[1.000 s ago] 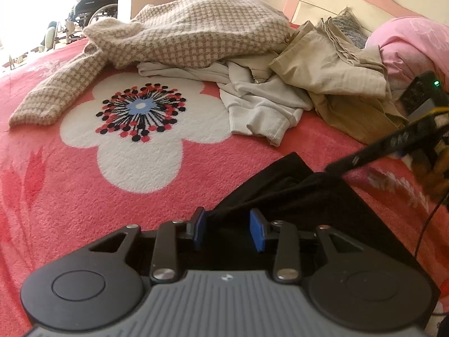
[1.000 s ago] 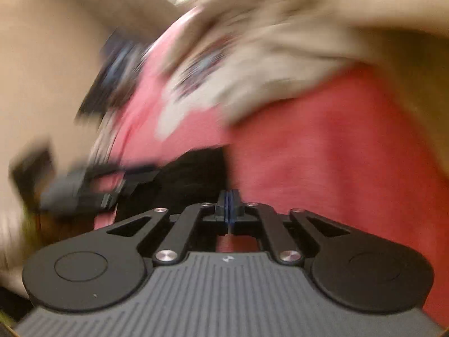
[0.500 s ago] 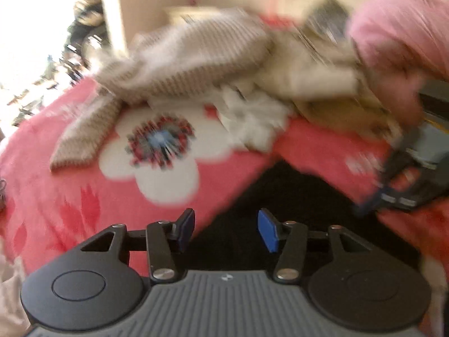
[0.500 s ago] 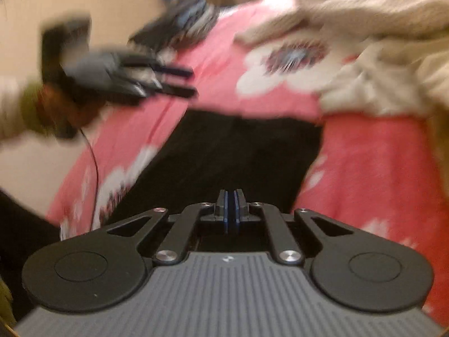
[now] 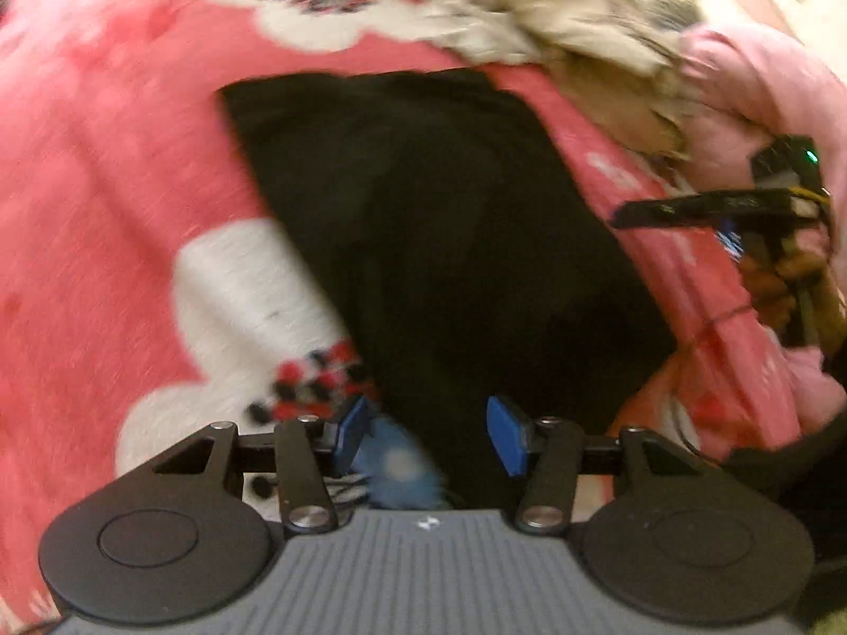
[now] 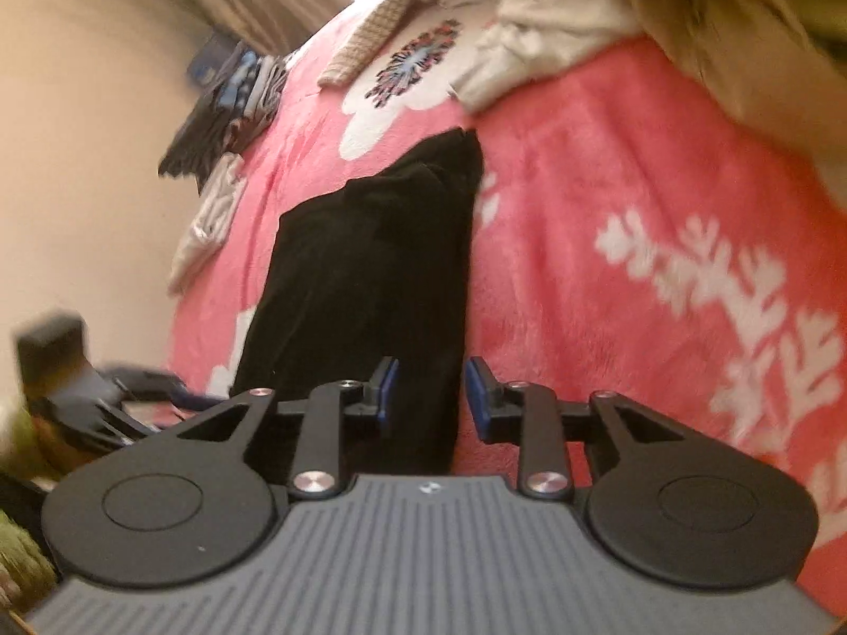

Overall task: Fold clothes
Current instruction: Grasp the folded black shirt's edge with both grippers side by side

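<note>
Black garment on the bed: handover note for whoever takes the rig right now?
Left tool: open, nothing gripped, over the near end of the black garment.
Right tool: jaws opening, nothing pinched, over the garment's near right edge.
Black garment lies flat as a long folded strip on the pink flowered blanket.
Unfolded pile sits at the far end; folded items at the bed's left edge.
Done: lengthwise fold.
Left: probably a crosswise fold, then the pile.
</note>
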A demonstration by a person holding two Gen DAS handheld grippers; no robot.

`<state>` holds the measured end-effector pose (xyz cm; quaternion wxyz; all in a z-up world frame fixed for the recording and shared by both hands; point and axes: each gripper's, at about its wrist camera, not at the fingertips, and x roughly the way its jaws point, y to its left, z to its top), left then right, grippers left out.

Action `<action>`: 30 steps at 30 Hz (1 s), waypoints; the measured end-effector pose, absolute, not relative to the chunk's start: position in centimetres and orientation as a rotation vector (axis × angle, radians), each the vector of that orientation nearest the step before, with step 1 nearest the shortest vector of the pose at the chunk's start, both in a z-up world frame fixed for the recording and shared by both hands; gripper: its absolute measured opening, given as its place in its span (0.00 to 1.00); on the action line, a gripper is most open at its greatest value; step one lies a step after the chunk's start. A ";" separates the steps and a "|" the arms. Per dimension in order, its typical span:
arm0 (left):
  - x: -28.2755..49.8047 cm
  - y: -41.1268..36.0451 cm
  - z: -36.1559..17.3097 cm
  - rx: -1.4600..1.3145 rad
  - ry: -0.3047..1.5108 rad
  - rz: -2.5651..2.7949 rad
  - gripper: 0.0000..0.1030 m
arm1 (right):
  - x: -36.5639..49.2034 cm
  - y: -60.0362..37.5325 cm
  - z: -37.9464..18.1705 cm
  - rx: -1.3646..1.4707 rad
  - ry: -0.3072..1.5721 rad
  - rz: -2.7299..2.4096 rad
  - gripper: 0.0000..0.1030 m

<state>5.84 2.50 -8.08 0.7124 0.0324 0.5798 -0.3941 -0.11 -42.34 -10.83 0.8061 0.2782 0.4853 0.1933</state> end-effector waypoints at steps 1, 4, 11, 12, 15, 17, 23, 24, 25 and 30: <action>6.2 2.8 -8.2 0.049 1.282 -0.865 0.49 | -0.1 -42.7 -11.2 0.623 1.040 0.403 0.27; 7.2 3.3 -8.8 -0.041 1.295 -0.861 0.51 | 1.3 -42.6 -12.9 0.749 1.015 0.417 0.28; 6.0 3.3 -10.0 -0.067 1.351 -0.955 0.52 | 0.6 -40.8 -14.6 0.773 1.089 0.497 0.31; 5.5 3.2 -10.2 -0.060 1.363 -0.977 0.52 | -0.1 -40.7 -14.7 0.773 1.109 0.512 0.31; 3.5 2.9 -10.5 -0.014 1.353 -1.031 0.52 | -1.8 -40.2 -15.2 0.779 1.174 0.560 0.31; 3.1 2.9 -10.8 -0.038 1.377 -1.052 0.52 | -2.8 -39.8 -15.7 0.782 1.216 0.592 0.31; 2.5 3.3 -11.7 -0.090 1.421 -1.067 0.40 | -4.0 -38.6 -16.7 0.837 1.244 0.644 0.31; 2.6 3.5 -11.7 -0.097 1.424 -1.061 0.38 | -3.9 -38.4 -16.8 0.846 1.247 0.650 0.29; 2.7 3.6 -11.8 -0.107 1.429 -1.055 0.33 | -3.9 -38.3 -16.8 0.845 1.249 0.650 0.26; 3.3 3.5 -12.4 -0.178 1.483 -1.008 0.14 | -3.9 -38.1 -16.8 0.808 1.241 0.633 0.11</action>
